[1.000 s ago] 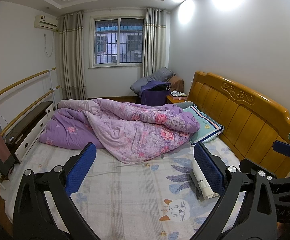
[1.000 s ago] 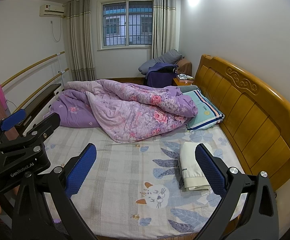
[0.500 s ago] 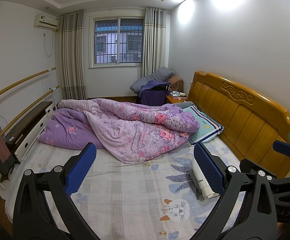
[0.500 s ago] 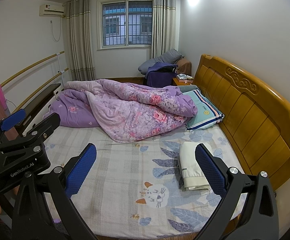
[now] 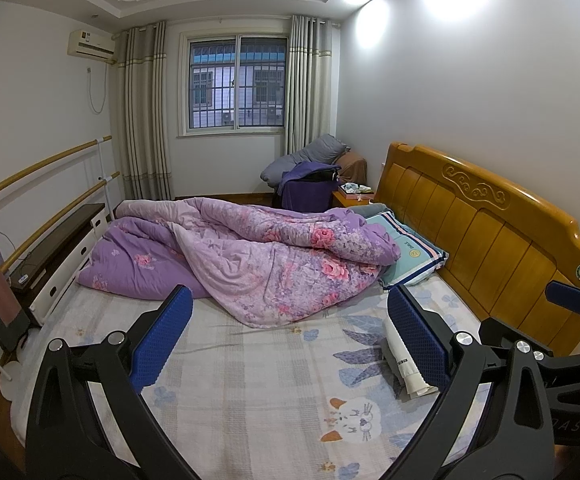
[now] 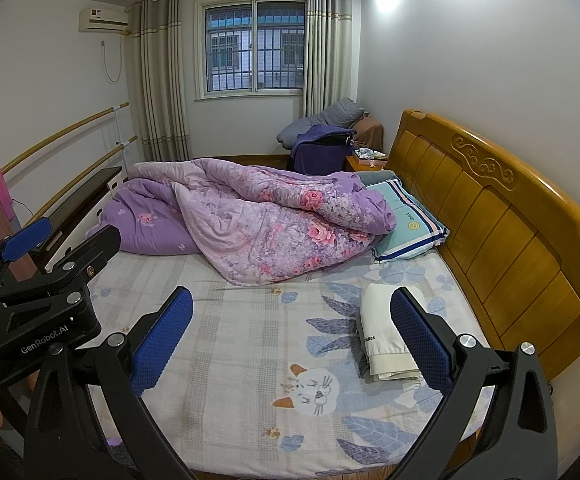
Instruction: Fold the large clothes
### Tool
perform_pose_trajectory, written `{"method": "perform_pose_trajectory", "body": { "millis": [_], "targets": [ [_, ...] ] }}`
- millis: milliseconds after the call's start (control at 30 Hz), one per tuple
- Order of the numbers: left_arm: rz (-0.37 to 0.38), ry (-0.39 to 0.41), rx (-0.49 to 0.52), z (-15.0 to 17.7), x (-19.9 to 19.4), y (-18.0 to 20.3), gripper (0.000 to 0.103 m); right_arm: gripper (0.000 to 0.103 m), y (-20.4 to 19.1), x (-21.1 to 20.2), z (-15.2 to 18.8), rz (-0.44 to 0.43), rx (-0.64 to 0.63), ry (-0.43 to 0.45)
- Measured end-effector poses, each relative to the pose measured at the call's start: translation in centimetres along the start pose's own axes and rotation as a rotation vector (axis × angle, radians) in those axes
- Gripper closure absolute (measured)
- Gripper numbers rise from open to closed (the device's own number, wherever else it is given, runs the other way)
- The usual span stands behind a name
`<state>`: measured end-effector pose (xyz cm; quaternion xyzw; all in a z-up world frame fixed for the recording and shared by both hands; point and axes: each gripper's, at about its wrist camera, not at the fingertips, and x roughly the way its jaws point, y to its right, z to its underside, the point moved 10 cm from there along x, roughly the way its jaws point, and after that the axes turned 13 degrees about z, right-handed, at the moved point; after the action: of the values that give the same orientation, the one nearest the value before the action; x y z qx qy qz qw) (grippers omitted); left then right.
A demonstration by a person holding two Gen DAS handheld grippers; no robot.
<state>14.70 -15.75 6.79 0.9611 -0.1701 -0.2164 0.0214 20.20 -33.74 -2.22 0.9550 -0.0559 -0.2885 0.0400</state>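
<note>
A folded white garment (image 6: 386,338) lies flat on the bed (image 6: 249,360), on the side near the wooden headboard (image 6: 502,224), with dark lettering on its edge. In the right wrist view it sits just inside the right-hand finger (image 6: 420,336) of the right gripper (image 6: 290,330), whose blue-padded fingers are spread wide and hold nothing. The left gripper (image 5: 290,334) is above the bed too, its fingers (image 5: 161,336) spread apart and empty; the garment shows partly behind its right-hand finger. Farther up the bed a crumpled purple floral quilt (image 6: 265,220) lies in a heap, touching a teal striped pillow (image 6: 410,226) beside the headboard. A barred window (image 6: 255,46) with curtains is on the far wall.
</note>
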Motion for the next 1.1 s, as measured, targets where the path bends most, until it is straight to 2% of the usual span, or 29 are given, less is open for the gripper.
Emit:
{"method": "perform_pose_trajectory", "body": {
  "millis": [667,900,1100],
  "targets": [
    [0.004,-0.007,-0.001,0.4,0.5,-0.6,0.005,0.008,-0.2,0.8,0.4,0.003,0.001,-0.01],
    [0.012,-0.039,-0.007,1.1,2.5,-1.3,0.005,0.008,-0.2,2.5,1.1,-0.002,-0.002,-0.052],
    [-0.015,-0.113,-0.052,3.0,5.9,-2.3,0.005,0.008,-0.8,6.0,1.8,-0.042,-0.03,-0.114]
  ]
}}
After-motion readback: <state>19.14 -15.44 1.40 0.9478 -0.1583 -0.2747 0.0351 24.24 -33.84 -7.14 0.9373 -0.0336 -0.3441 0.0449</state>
